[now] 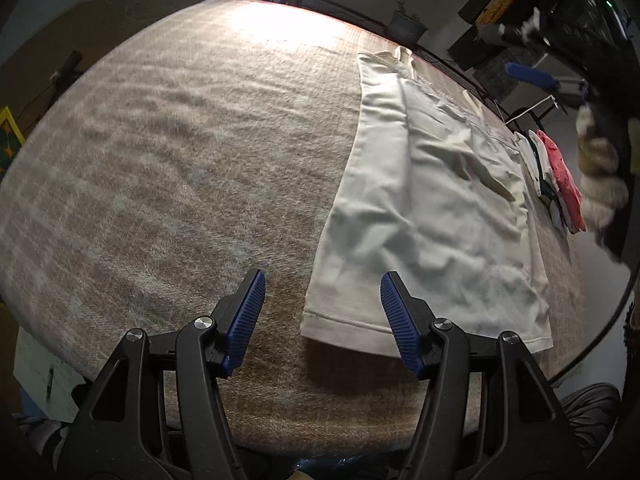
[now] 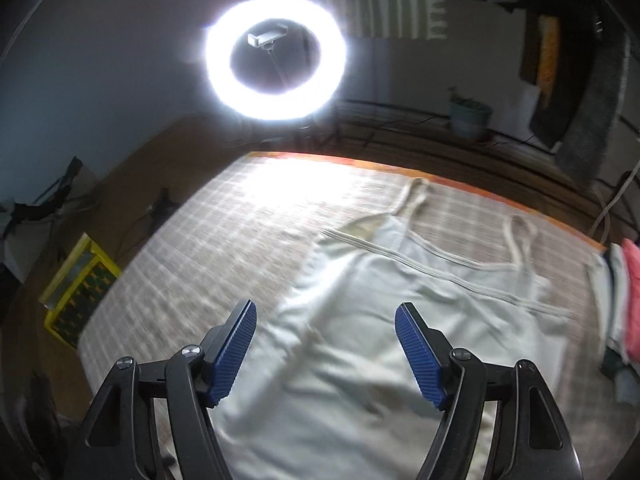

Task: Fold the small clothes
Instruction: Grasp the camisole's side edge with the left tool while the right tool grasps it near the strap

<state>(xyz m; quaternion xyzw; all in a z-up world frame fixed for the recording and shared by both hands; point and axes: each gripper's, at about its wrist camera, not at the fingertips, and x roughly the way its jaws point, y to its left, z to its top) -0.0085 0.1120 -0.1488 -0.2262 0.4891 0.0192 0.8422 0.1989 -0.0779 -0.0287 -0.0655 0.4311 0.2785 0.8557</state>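
Observation:
A white camisole top (image 1: 436, 208) lies flat on the beige woven mat (image 1: 180, 152), its left side folded over lengthwise and its straps at the far end. My left gripper (image 1: 322, 284) is open and empty, just above the mat at the top's near-left hem corner. In the right wrist view the same top (image 2: 360, 340) lies below, its thin straps (image 2: 416, 196) toward the far edge. My right gripper (image 2: 326, 314) is open and empty, raised above the top's middle. The right gripper (image 1: 532, 74) also shows high at the far right in the left wrist view.
A stack of folded clothes, pink on top (image 1: 560, 176), sits on the mat right of the top, also seen in the right wrist view (image 2: 628, 300). A bright ring light (image 2: 276, 56) stands beyond the mat's far edge. A potted plant (image 2: 470, 114) and a yellow box (image 2: 80, 288) stand off the mat.

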